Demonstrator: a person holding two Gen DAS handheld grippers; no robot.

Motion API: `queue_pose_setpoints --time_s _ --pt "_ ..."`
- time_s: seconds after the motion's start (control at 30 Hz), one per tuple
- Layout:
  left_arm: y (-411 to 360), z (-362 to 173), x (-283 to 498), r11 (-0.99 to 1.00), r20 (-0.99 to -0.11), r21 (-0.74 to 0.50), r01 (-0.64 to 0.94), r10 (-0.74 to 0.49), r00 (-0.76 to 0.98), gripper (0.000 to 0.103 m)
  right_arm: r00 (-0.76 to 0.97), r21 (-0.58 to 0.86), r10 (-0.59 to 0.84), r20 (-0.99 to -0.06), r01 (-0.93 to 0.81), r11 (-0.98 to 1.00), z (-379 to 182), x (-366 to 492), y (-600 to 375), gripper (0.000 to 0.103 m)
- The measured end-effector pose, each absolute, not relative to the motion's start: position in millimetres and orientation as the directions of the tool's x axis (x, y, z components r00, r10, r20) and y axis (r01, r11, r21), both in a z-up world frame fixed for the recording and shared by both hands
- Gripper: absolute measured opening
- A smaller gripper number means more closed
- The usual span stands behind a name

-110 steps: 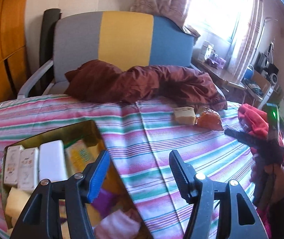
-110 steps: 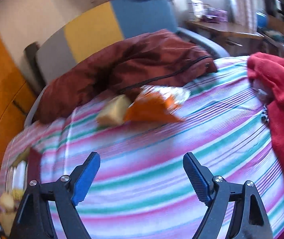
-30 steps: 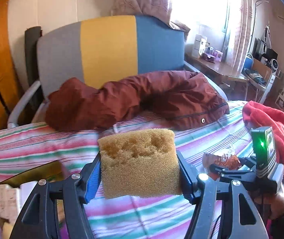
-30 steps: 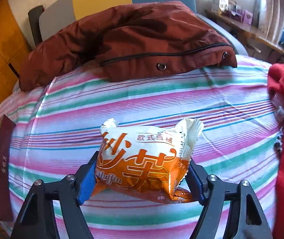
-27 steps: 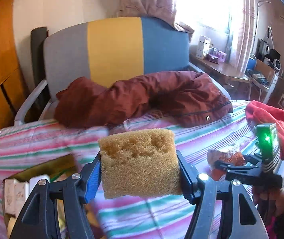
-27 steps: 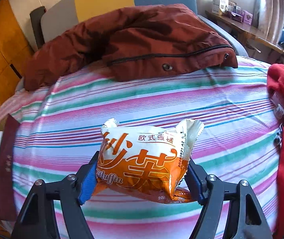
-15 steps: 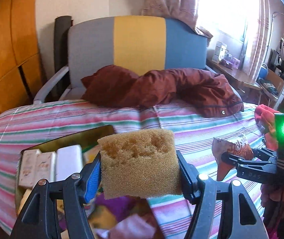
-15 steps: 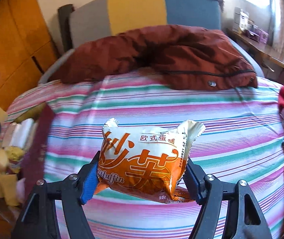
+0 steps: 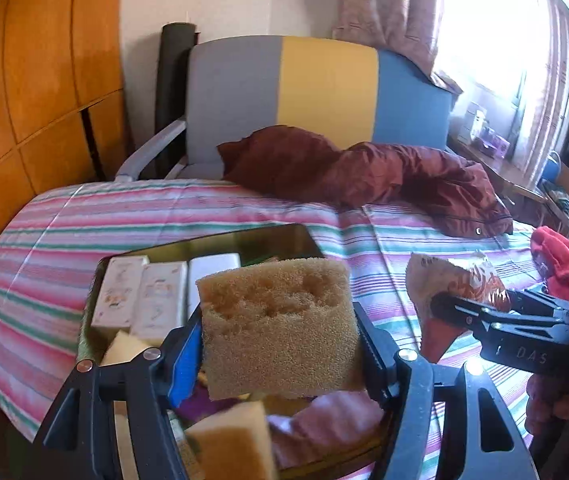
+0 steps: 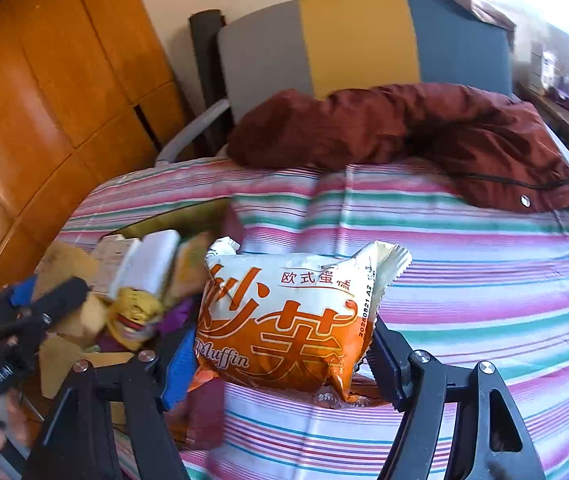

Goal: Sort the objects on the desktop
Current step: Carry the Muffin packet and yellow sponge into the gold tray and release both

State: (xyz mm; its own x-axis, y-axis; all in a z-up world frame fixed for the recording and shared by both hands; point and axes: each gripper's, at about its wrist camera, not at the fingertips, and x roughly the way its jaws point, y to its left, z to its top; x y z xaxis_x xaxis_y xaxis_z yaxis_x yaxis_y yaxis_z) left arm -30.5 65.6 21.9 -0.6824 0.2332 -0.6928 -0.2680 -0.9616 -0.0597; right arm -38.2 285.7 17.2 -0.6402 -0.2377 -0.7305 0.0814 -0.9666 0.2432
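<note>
Only at right: muffin packet (image 10: 284,320) lettering

Both wrist views over box (image 9: 204,240)

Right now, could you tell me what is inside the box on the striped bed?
The box holds white packets, yellow sponge pieces and purple cloth; the held sponge covers its middle.

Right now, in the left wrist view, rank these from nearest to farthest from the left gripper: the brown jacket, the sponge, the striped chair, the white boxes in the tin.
1. Sponge: clamped in the left gripper.
2. White boxes: just beyond, left, in the tin.
3. Brown jacket: far edge of the striped sheet.
4. Striped chair: behind the jacket.
</note>
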Motion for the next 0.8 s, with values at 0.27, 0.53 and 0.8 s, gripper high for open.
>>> queue_pose_setpoints --time_s 0.27,0.53,0.8 --pt "31 9 -27 -0.976 -0.707 -0.072 -0.205 0.195 -0.679 0.067 -0.632 0.266 -0.307 -0.712 0.162 -0.95 28 -52 235 0.074" --pt "12 -6 -33 -0.984 -0.731 -0.076 -0.16 0.165 -0.662 0.067 -0.602 0.29 -0.35 -0.718 0.199 -0.936 31 -74 202 0.074" --pt "5 -24 -44 -0.989 -0.762 -0.068 -0.132 0.137 -0.633 0.067 -0.523 0.284 -0.345 -0.779 0.196 -0.938 8 -99 179 0.074"
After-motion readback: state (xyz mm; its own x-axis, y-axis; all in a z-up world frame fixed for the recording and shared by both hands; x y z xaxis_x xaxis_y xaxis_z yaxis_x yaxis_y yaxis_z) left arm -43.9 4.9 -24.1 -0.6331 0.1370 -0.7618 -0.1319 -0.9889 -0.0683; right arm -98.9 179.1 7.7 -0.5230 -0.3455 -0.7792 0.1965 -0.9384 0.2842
